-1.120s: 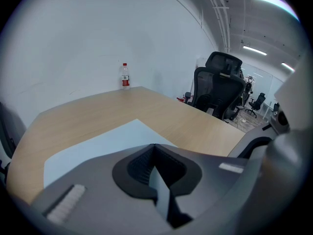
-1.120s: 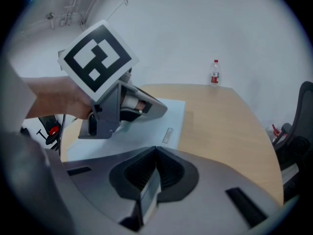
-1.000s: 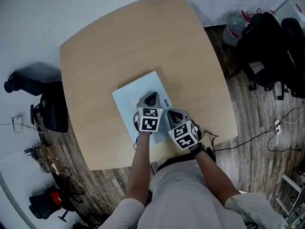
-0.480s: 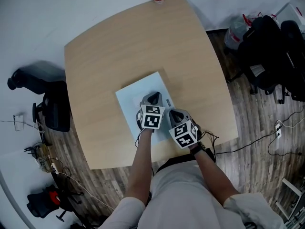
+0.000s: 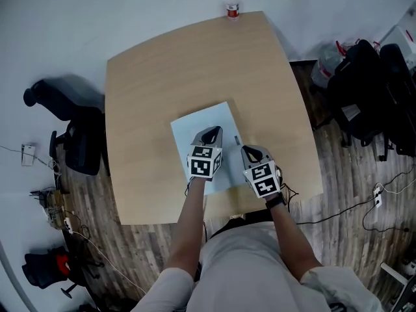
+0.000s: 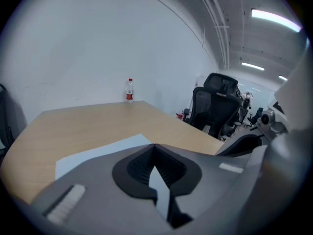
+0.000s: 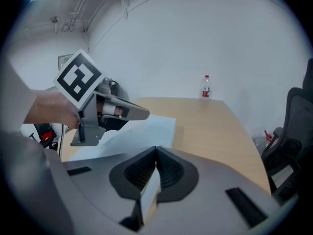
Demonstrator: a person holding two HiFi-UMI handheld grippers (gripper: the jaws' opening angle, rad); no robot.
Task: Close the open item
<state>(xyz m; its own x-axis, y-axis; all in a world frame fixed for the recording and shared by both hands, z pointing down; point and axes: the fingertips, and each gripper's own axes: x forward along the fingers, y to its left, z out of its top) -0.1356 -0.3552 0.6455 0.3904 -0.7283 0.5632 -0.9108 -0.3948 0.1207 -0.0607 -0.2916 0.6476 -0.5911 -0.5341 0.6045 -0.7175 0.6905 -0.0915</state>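
A flat pale blue item (image 5: 203, 127) lies shut on the wooden table (image 5: 156, 77), with a small grey piece at its right edge. My left gripper (image 5: 210, 135) hovers over the item's near half, jaws shut and empty. In the left gripper view the left gripper (image 6: 154, 150) points across the pale item (image 6: 93, 153). My right gripper (image 5: 250, 150) is just right of the item, over bare wood, shut on nothing. From the right gripper (image 7: 156, 152) view I see the left gripper (image 7: 139, 114) above the pale item (image 7: 149, 129).
A water bottle (image 5: 230, 2) stands at the table's far edge, also seen as the bottle (image 6: 129, 90) and the bottle (image 7: 206, 87). Black office chairs (image 5: 71, 142) stand left of the table, bags (image 5: 370, 90) on the floor at right. Cables trail across the wood floor.
The right gripper has shifted a little to the right, off the pale item's edge. The left gripper stays over the item. The head view has drifted.
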